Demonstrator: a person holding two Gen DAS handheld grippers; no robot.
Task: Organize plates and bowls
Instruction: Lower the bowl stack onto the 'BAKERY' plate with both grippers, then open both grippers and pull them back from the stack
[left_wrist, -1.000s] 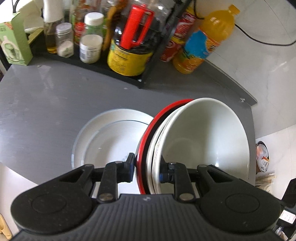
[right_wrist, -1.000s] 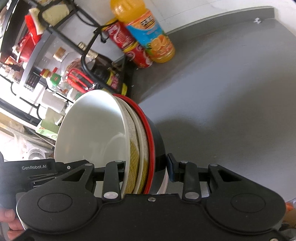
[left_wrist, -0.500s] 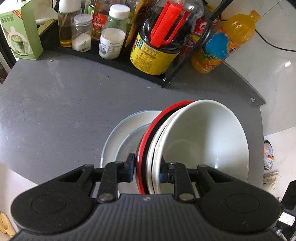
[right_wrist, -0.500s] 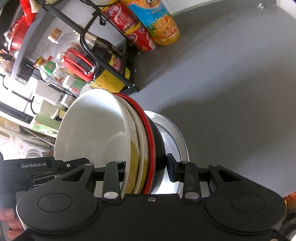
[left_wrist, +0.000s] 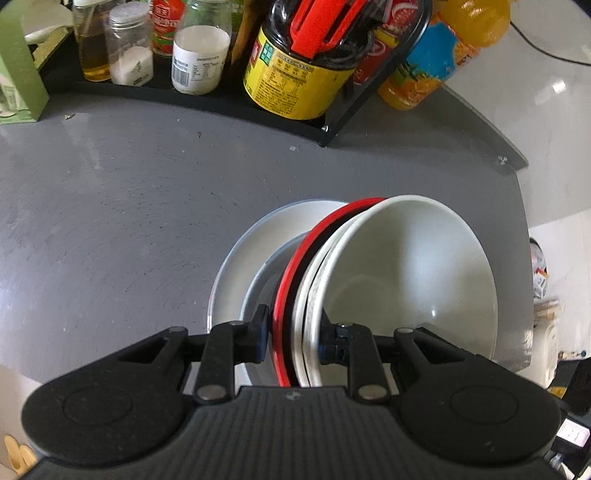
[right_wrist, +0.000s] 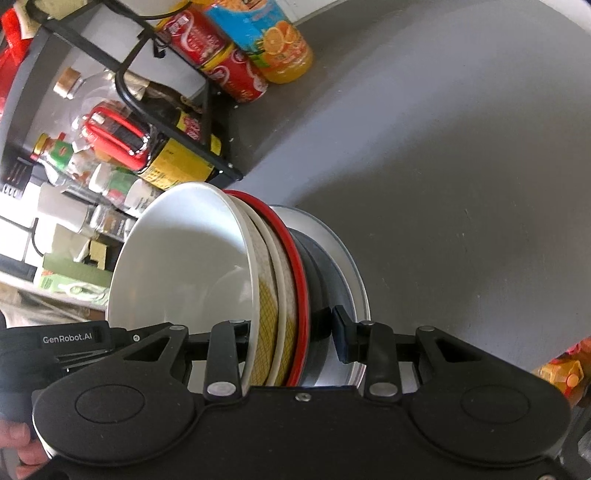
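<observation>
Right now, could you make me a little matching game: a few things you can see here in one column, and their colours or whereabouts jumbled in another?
Things:
1. top bowl
2. outermost bowl
3. plate
4. juice bottle

Descriptions:
A. black with a red rim
B. flat on the grey counter, beneath the stack
C. plain white inside, nested innermost
D. orange, standing beside the red cans

Pairs: 1-C, 2-A, 3-B, 4-D

Both tongs, left and right, clamp the nested bowls.
</observation>
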